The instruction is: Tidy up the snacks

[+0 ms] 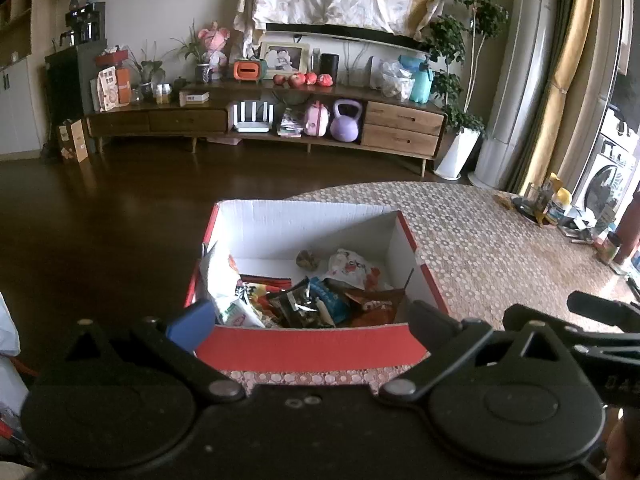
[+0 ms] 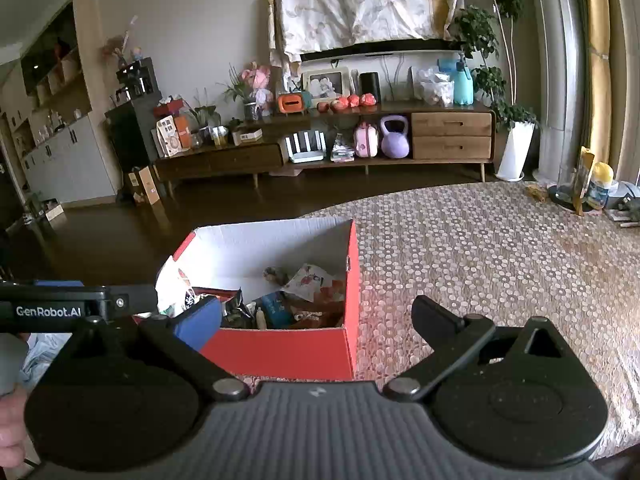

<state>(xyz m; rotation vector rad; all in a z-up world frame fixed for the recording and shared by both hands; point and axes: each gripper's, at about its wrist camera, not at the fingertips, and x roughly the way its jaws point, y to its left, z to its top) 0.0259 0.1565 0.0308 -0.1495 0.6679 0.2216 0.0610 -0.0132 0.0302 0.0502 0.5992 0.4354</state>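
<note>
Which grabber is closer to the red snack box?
Left. The left gripper hangs open right at the red box's near wall, facing the snacks. The right gripper is open too, off toward the box's right corner, partly over bare tablecloth.

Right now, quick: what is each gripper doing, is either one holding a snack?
Left gripper: open, holding nothing, in front of the red box.
Right gripper: open, holding nothing.

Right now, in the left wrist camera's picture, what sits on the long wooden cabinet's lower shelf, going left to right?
White slatted rack → stack of booklets → pink case → purple kettlebell → two wooden drawers.
</note>
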